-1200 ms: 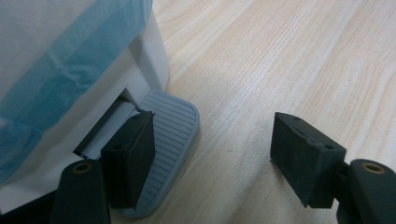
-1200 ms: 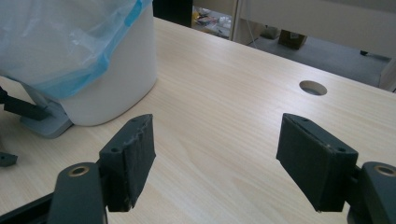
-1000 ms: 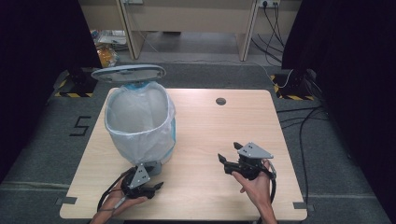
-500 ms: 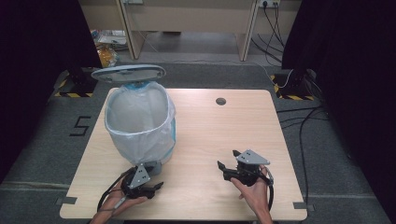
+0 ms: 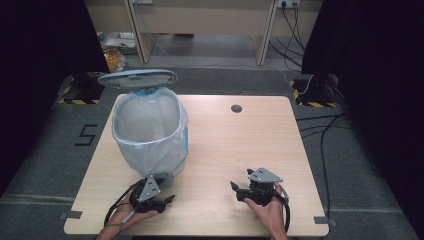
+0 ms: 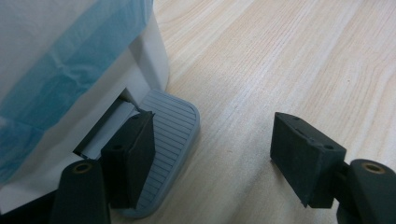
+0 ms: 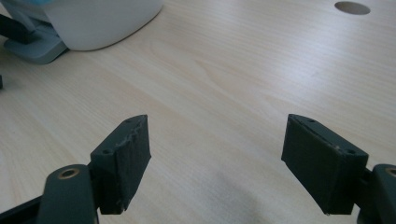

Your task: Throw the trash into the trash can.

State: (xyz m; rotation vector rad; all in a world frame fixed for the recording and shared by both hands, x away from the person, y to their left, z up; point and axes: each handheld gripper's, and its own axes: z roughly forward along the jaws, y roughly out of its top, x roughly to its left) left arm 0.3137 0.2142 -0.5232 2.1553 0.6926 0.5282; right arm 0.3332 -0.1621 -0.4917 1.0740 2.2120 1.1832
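A white pedal bin (image 5: 150, 135) lined with a white bag stands on the left half of the wooden table (image 5: 225, 140), its grey lid (image 5: 137, 78) raised. My left gripper (image 5: 162, 199) lies low in front of the bin and is open. In the left gripper view (image 6: 215, 158) one jaw sits over the grey ribbed pedal (image 6: 175, 126) and the other over bare wood. My right gripper (image 5: 241, 180) is near the table's front right, open (image 7: 219, 154), with only wood between its jaws, which have just opened a little further.
A round cable hole (image 5: 236, 108) sits at the table's far middle. In the right gripper view the bin's base (image 7: 98, 18) and pedal (image 7: 35, 46) lie off to the upper left. Cables trail on the floor to the right.
My right gripper has sunk toward the tabletop and come a little nearer the front edge. The left gripper and the bin have not moved.
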